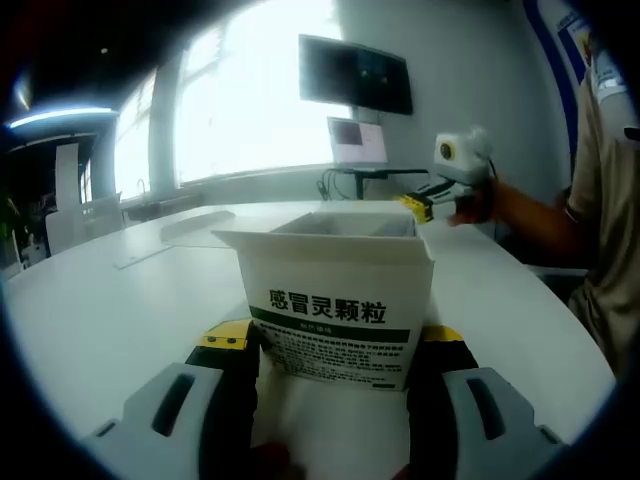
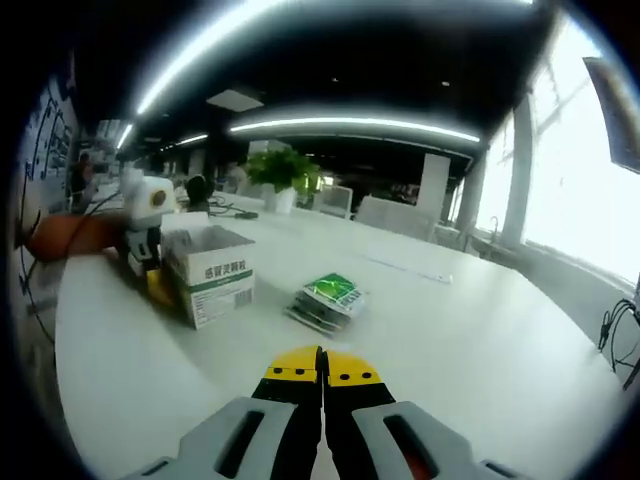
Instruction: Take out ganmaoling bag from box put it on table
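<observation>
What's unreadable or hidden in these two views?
- Inside of the box: in the left gripper view its front wall blocks the interior, so any bags left inside are hidden.
- Small print on the box front: blurred in the left gripper view, too small in the right.
- Stack of bags on the table: count too small to tell.
- Left tool: the box covers its tips.
- Right tool: shut, nothing held.

Open-topped box (image 2: 212, 272), bags (image 2: 327, 298) beside it, bare table (image 2: 480, 340) around
</observation>
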Available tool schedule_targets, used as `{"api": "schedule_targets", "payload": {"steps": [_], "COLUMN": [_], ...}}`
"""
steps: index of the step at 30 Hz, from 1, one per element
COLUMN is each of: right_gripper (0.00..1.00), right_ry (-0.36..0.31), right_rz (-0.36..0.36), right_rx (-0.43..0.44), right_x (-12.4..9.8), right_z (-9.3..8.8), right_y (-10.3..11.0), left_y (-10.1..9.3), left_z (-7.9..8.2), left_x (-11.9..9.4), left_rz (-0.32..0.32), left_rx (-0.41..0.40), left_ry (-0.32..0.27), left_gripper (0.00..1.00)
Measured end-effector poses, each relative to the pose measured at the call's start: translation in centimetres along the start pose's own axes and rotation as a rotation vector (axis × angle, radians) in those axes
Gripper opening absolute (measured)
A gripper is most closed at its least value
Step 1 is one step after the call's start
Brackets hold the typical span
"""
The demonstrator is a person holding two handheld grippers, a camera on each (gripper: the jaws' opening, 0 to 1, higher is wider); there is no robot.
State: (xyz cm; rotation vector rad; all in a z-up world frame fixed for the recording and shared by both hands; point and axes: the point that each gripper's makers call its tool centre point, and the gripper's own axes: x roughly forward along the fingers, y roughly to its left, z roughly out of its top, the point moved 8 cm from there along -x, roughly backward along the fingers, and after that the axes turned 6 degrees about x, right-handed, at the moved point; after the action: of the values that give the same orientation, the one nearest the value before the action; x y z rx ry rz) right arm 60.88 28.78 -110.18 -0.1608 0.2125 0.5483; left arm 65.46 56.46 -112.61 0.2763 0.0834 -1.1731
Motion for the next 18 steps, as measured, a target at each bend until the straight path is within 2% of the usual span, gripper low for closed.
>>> {"api": "schedule_targets", "payload": {"steps": [6,11,15,18], "right_gripper": [0.0,0.0,0.0,0.0], "right_ry": [-0.036,-0.099,-0.099,-0.108], "right_rz": [0.007,-0.011,-0.054,-0.067], "right_rx": [0.014,0.02,0.041,0.026], "right_x": [-0.1,-0.6,-0.8,-0.9], "right_z": [-1.2,-1.1,-1.4,-1.3], "right_y": [0.6,0.4,-0.1,0.0], "left_y": [0.0,0.0,0.0,0.0], "left_z": [0.0,0.0,0.0,0.0], "left_x": [0.0,0.0,0.0,0.0], "left_rz": [-0.001,0.0,-0.004,-0.009], "left_rx": [-0.001,0.0,0.0,-0.005], "left_ry": [0.0,0.003,0.004,0.004], "left_gripper": [0.5,0.5,0.5,0.5]}}
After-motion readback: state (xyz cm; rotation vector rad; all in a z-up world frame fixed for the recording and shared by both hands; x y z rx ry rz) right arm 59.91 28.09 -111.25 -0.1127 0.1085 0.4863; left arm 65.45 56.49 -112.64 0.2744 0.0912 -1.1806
